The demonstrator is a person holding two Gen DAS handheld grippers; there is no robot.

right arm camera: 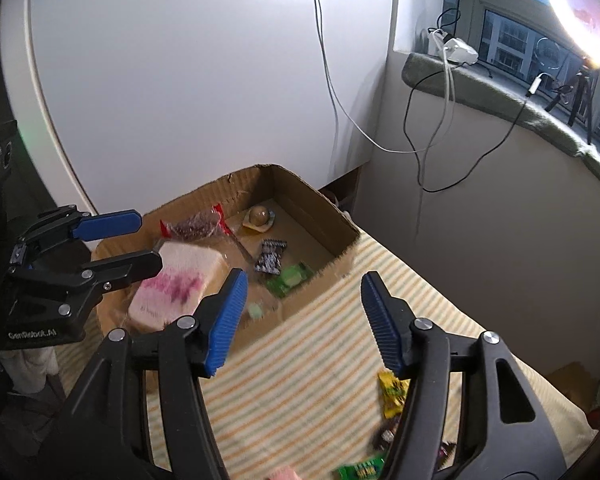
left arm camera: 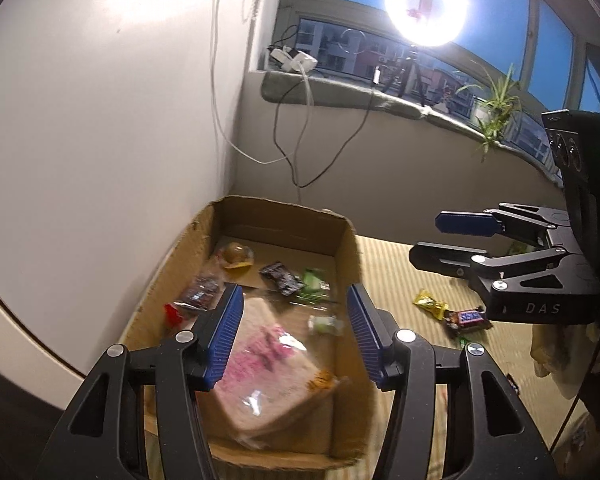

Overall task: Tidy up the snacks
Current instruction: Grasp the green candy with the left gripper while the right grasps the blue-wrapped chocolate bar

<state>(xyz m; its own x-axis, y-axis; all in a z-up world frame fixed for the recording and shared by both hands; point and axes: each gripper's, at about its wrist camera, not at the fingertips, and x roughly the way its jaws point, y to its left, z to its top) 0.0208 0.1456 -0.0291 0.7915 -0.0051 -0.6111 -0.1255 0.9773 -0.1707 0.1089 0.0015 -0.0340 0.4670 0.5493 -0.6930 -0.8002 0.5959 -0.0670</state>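
A cardboard box point(left arm camera: 346, 248) point(right arm camera: 332, 216) stands on a striped cloth and holds several snacks. A bagged bread slice with pink print point(left arm camera: 268, 364) point(right arm camera: 176, 288) lies in its near end, blurred. My left gripper point(left arm camera: 294, 332) is open above the bread, touching nothing; it also shows in the right wrist view point(right arm camera: 144, 240). My right gripper point(right arm camera: 302, 320) is open and empty over the cloth beside the box, seen also in the left wrist view point(left arm camera: 428, 238). A yellow packet point(left arm camera: 430, 302) point(right arm camera: 392, 394) and a dark snack bar point(left arm camera: 466, 318) lie on the cloth.
In the box are a round brown pastry point(left arm camera: 236, 254), a black packet point(left arm camera: 282, 278), a green packet point(left arm camera: 314, 280) and a red-ended packet point(left arm camera: 198, 296). A green packet point(right arm camera: 360, 468) lies near the cloth's front. Cables hang from the windowsill point(left arm camera: 340, 92). A white wall is on the left.
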